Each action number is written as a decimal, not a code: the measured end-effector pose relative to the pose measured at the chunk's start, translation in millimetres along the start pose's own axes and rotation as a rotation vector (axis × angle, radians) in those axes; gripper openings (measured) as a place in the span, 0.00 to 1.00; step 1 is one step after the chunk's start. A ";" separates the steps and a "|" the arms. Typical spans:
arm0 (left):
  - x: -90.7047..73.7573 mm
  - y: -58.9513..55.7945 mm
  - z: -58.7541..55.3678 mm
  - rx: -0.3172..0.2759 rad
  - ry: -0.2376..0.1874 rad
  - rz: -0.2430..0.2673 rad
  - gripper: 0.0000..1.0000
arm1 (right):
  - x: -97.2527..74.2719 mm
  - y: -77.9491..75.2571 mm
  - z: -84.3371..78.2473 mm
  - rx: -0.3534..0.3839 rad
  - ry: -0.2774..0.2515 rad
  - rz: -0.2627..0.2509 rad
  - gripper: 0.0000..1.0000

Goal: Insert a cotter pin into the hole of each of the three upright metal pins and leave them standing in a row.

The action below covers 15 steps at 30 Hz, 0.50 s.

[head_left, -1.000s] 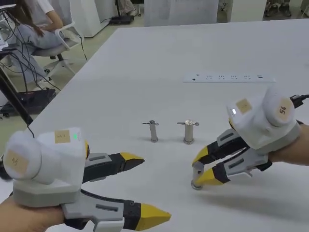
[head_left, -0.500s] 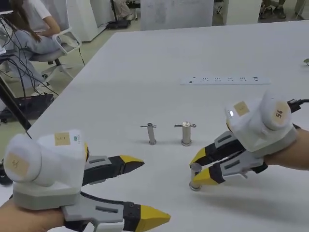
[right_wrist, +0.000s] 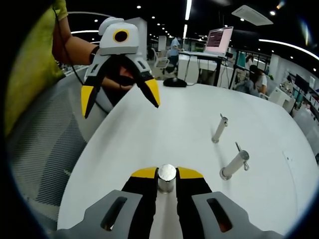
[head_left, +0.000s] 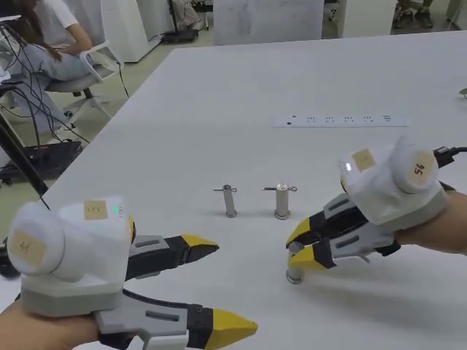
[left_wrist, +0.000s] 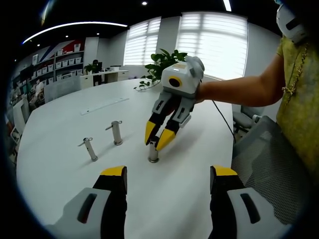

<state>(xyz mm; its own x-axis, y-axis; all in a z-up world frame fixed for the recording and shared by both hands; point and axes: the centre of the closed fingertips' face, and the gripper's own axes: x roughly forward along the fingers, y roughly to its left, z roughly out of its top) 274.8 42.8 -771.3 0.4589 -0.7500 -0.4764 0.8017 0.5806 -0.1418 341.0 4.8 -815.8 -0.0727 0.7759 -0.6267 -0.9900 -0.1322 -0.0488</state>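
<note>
White worktop (head_left: 219,102), power strip (head_left: 339,119) lying flat on far side. Past left edge: seated person (head_left: 45,33), chair (head_left: 86,73), dark cables (head_left: 25,120). Plant (left_wrist: 167,60) by windows (left_wrist: 212,42). Lit monitor (right_wrist: 220,40) behind.

We're in an open-plan office: a big white table (head_left: 219,109) carrying a power strip (head_left: 339,119), a swivel chair (head_left: 91,73) and cables (head_left: 29,102) alongside, a monitor (right_wrist: 221,40) glowing on desks beyond, strip lights (right_wrist: 188,10) overhead, a plant (left_wrist: 162,62) by blinded windows (left_wrist: 212,40).
</note>
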 end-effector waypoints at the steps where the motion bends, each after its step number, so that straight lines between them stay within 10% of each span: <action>1: 0.3 0.0 0.2 0.001 0.000 0.000 0.67 | -0.2 -1.9 -0.2 0.004 0.003 -0.017 0.14; 15: 2.3 -1.0 3.4 0.007 -0.008 -0.005 0.66 | 3.7 -4.9 1.6 0.055 0.025 -0.159 0.13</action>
<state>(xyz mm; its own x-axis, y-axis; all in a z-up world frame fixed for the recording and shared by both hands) 276.3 39.5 -769.3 0.4577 -0.7556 -0.4686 0.8066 0.5746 -0.1386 345.4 9.3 -816.6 0.0874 0.7686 -0.6337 -0.9940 0.0253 -0.1065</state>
